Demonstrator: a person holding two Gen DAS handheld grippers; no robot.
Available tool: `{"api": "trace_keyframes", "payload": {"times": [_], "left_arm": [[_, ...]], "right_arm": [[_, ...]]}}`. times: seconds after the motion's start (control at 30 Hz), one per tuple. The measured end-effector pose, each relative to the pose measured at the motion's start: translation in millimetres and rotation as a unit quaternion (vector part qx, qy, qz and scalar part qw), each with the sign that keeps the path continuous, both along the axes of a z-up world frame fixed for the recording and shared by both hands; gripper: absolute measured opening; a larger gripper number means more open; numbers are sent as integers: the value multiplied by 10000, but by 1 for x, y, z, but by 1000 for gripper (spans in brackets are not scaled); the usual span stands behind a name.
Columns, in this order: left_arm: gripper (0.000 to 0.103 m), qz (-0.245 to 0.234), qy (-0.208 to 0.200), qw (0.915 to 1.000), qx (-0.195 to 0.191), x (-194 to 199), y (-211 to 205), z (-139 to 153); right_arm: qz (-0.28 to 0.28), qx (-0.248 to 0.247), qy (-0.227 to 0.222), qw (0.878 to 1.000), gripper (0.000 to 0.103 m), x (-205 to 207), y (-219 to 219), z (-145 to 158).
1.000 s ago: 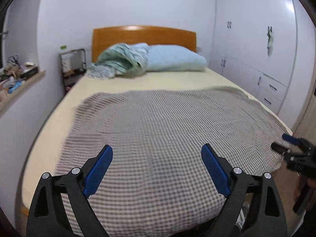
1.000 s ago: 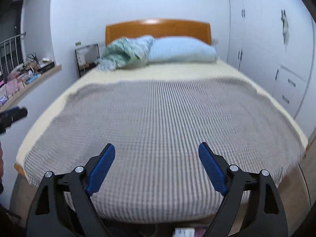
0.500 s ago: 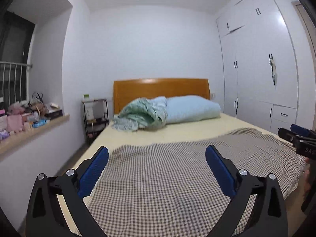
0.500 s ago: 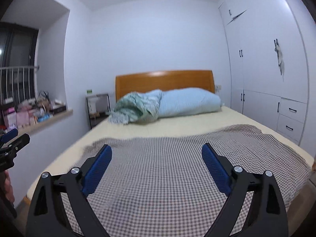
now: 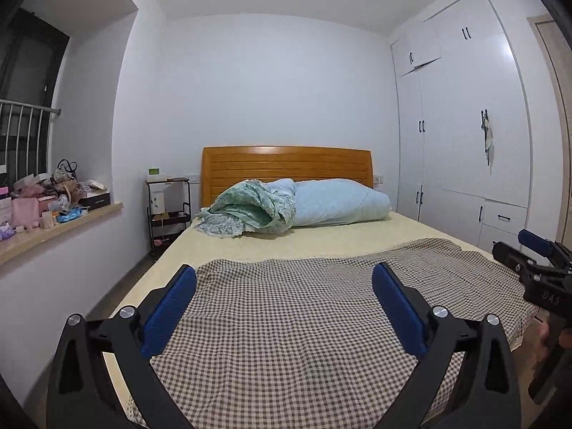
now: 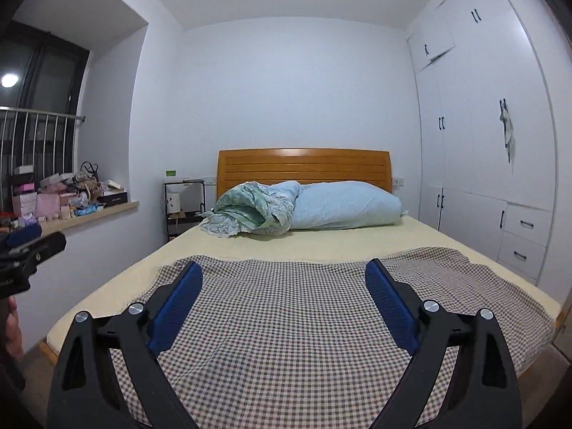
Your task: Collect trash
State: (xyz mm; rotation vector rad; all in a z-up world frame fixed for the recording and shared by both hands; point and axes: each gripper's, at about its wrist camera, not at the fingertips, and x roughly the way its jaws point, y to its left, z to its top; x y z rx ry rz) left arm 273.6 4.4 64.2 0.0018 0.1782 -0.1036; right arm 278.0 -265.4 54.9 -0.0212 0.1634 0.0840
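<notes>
Left gripper [image 5: 284,268] spread wide, just been opening, with nothing between the blue pads [image 5: 168,307]. Right gripper [image 6: 284,264] likewise wide and holding nothing. Both aimed nearly level along the bed [image 5: 339,239], from its foot toward the wooden headboard [image 5: 286,164].

Cannot tell which item counts as trash, nor its long axis or heading. Only loose small things in view: clutter [image 5: 53,196] of pink boxes, bags and a dark box, heaped on the windowsill [image 5: 71,227] at the left, well apart from both grippers.

Across the near half of the bed, a brown-and-white checked blanket [image 5: 286,339], lying flat. At the head, a crumpled green quilt [image 5: 250,211] touching a pale blue pillow [image 5: 343,202]. Black shelf rack [image 5: 168,207] beside the headboard; white wardrobe [image 5: 464,125] along the right wall.
</notes>
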Motion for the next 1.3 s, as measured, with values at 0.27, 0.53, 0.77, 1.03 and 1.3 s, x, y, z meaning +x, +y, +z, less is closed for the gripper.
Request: {"api": "trace_keyframes", "payload": {"times": [0.27,0.53,0.77,1.03,1.3], "left_arm": [[95,-84,5,10000,10,-28,3,6],[95,-112,237,9997,-31,-110,-2,7],[95,73,102,9999,-19,-181,0,1],[95,253,9,9997,-32,-243,-3,-9],[95,165,36,9997,199,-300,-11,-29]], "right_arm": [[14,3,209,9998,88,-17,3,-3],[22,326,532,9980,88,-78,-2,-8],[239,218,499,9982,88,-135,5,-22],[-62,3,506,9987,88,-186,21,-28],[-145,418,653,9969,88,-246,22,-45]]}}
